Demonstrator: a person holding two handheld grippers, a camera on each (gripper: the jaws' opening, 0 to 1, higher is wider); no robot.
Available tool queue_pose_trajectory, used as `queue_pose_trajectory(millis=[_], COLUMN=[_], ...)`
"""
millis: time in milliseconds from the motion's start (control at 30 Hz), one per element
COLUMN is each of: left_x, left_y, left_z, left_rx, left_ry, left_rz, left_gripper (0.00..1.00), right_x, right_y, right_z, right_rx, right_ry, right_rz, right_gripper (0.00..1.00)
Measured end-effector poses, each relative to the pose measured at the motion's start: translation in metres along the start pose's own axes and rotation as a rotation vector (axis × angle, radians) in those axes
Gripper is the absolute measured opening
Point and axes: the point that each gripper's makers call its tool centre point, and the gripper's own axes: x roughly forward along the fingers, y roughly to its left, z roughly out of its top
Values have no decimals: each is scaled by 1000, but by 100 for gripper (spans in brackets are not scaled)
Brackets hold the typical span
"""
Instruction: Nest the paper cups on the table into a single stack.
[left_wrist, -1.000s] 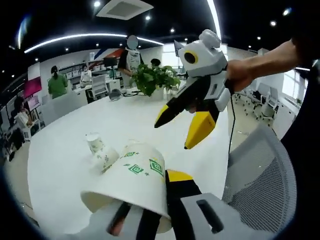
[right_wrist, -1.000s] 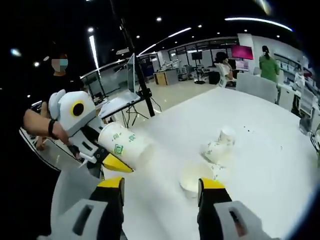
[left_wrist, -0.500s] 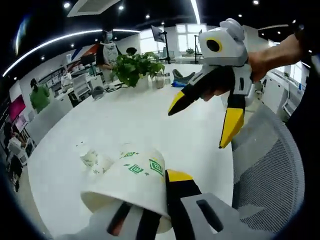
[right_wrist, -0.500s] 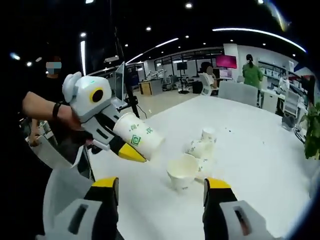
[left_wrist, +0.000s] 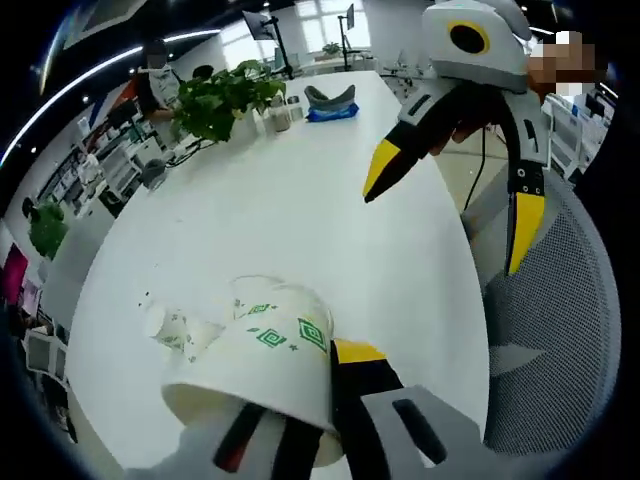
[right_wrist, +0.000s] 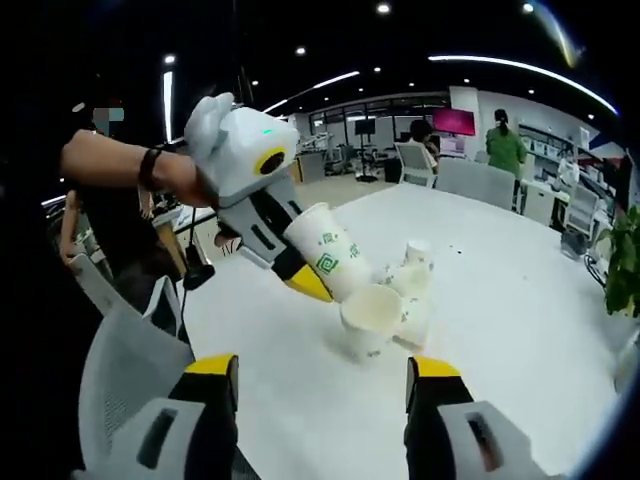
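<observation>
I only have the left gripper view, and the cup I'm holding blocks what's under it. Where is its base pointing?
Observer: In the right gripper view, the held cup in the left tool is tilted, with its base close above the rim of a lying cup, not yet inside.
Operator: Which way does that mouth face?
Observer: Toward the right gripper view's camera and tilted up; more cups sit close behind it.
</observation>
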Motion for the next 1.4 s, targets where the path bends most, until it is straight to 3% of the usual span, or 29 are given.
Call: queue_pose_trajectory(millis=[333,567,967,1400], left_x=[17,28,32,33], left_y=[8,8,2,3], left_z=[-5,-7,-5,-10], left_rx=[101,159,228,246], left_ry=[152,222,303,336], left_rz=[-64,-109,-141,-168], left_gripper=[0,0,0,0], right_x=[2,0,-6,-4], right_y=[-3,-6,-9,-11], right_z=[-6,-15,-19,-22], right_rx=[25,23,49,63], right_ry=[-19,-7,-18,-20], right_rz=[-4,-9,-23,-19], right_gripper=[68,68,68,67])
